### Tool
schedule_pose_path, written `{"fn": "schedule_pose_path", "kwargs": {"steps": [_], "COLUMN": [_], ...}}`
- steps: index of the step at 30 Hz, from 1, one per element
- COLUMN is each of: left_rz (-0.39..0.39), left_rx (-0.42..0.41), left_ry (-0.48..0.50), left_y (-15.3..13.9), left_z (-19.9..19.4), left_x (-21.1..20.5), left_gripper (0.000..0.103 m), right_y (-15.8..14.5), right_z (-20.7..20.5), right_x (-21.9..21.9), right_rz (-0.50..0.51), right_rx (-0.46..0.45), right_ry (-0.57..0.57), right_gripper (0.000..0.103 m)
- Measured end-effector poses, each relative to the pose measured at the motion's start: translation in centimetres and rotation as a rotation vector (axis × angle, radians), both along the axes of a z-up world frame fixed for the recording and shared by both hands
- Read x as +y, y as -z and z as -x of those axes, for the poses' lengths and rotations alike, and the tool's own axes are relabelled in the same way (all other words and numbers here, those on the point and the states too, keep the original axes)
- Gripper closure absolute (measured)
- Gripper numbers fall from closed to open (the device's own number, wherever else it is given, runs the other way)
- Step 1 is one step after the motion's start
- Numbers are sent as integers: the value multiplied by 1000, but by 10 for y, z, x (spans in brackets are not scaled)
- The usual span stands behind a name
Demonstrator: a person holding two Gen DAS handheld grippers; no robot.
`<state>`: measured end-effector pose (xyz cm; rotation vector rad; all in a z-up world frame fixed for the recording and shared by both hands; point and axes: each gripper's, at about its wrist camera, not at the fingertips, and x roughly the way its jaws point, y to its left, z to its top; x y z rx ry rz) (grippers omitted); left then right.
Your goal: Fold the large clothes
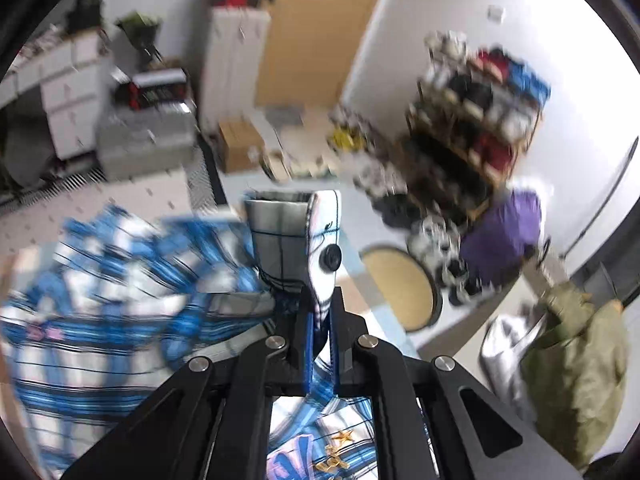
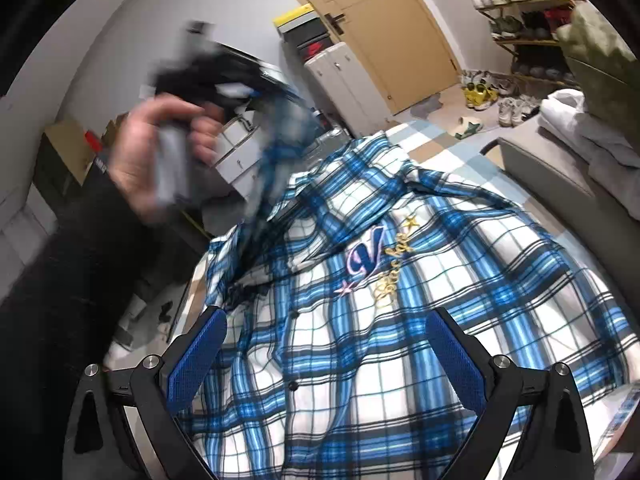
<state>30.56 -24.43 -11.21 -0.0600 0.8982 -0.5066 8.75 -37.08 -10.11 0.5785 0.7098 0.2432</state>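
Room with door (image 2: 384, 32), shoe rack (image 1: 476, 128). Left hand-held gripper (image 1: 320, 320) clamps shirt (image 2: 400, 320) cuff; right hand-held gripper (image 2: 324, 356) gapes empty above shirt.

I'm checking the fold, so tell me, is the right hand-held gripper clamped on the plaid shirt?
No, the right hand-held gripper stands wide open above the plaid shirt, its blue pads apart with nothing pinched.

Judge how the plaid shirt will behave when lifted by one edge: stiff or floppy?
Probably floppy: the plaid shirt wrinkles where it lies, and its cuff droops from the shut left gripper. Likely light, since one pinch lifts it.
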Motion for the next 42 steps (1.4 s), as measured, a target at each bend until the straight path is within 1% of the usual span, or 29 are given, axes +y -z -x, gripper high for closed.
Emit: {"fn": "schedule_pose_path", "kwargs": {"steps": [2,3,5,6,7,8,9,10,11,13,14,15,17,18,19,20,22,24,25,26,27,28,30,32,34,38,39,40,42], "left_rz": [-45,-51,-51,-55,-37,-23,0,11,26,71,78,90,62,33,12,-19,-104,-151,-180,-186,-155,-138,-145,-121,-124,-98,-100,-118,-155], "left_rx": [34,53,139,179,242,276,306,310,289,250,243,227,204,176,160,137,118,100,109,122,150,167,228,281,329,383,383,354,336], "left_ry": [14,24,43,45,61,76,100,117,129,157,156,147,135,104,78,34,-39,-107,-148,-182,-229,-250,-313,-315,-313,-291,-288,-283,-267], "left_y": [31,39,66,69,75,66,60,54,44,19,10,0,-15,-22,-23,-27,-21,-13,-9,-6,-1,3,20,38,54,75,75,72,68], "left_z": [-6,-6,-9,-9,-9,-6,-1,3,12,37,39,51,74,89,90,110,137,159,172,179,196,202,225,238,248,255,256,258,258], "left_x": [-16,-18,-17,-24,-24,-34,-32,-28,-20,9,16,35,69,95,105,137,177,208,225,232,255,260,285,295,297,285,284,281,269], "left_gripper": [101,101,101,94,87,82,64,52,48,28,27,27,27,27,27,27,27,27,27,27,27,27,27,27,27,27,27,27,27], "right_y": [0,0,1,1,1,1,1,1,1,2,2,2,1,1,2,3,5,7,9,10,12,13,13,9,7,12,18,22,35], "right_z": [-2,-3,-5,-6,-7,-7,-7,-6,-7,-7,-6,-6,-5,-5,-4,-4,-4,-4,-5,-6,-7,-8,-9,-7,-5,-1,-1,-1,0], "right_x": [-6,-7,-6,-4,-3,-1,0,0,1,4,6,8,10,10,10,10,8,3,1,-1,-4,-9,-21,-37,-52,-79,-84,-86,-90], "right_rz": [-28,-37,-43,-44,-43,-36,-34,-35,-35,-26,-16,-5,15,20,24,29,28,21,19,22,25,23,33,105,176,379,418,443,494], "right_rx": [2,2,5,5,5,7,7,7,8,11,10,9,7,6,7,13,24,39,44,55,71,89,112,138,165,244,270,287,336], "right_ry": [4,-2,-16,-26,-33,-40,-42,-43,-45,-48,-49,-51,-51,-48,-45,-40,-32,-17,-12,-6,1,4,-3,6,-4,-22,-44,-58,-106], "right_gripper": [2,2,2,2,2,2,2,2,2,2,2,2,2,2,2,2,2,2,2,2,2,2,2,2,2,2,2,2,4]}}
